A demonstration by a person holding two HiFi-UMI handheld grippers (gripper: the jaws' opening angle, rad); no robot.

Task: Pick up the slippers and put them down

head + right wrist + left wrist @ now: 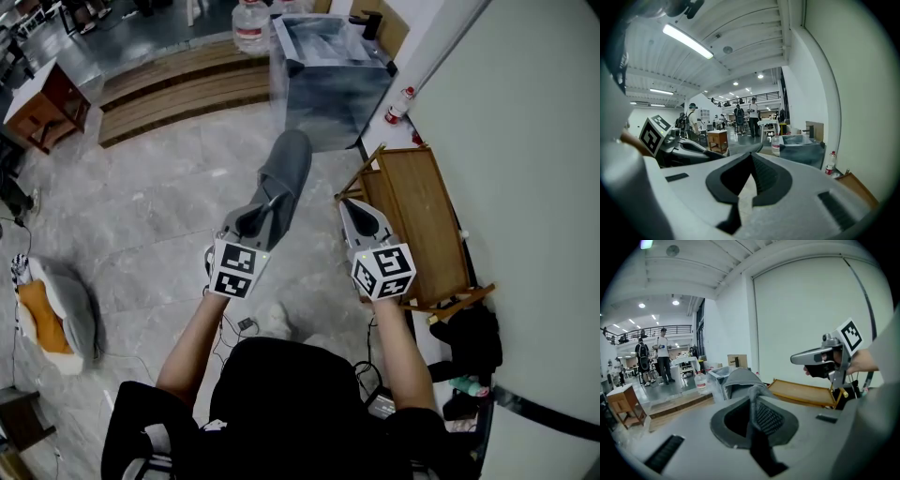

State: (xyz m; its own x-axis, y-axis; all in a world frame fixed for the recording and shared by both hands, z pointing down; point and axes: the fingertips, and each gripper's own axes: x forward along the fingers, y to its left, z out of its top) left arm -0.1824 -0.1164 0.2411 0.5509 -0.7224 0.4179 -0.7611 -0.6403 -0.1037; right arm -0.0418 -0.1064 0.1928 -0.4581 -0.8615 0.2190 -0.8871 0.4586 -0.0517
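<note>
Head view: the left gripper (265, 214) is clamped on one end of a grey slipper (286, 173). The slipper is held clear of the stone floor (159, 206), its far end toward the grey bin (328, 84). The right gripper (354, 208) is just beside it, over the left edge of the wooden rack (422, 216).

Left gripper view: the fingers pinch a fold of the slipper's fabric, and the slipper extends ahead of them.

Right gripper view: the fingers meet at the tips, with nothing between them.

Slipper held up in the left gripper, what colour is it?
The slipper is plain grey, clearest in the head view.
</note>
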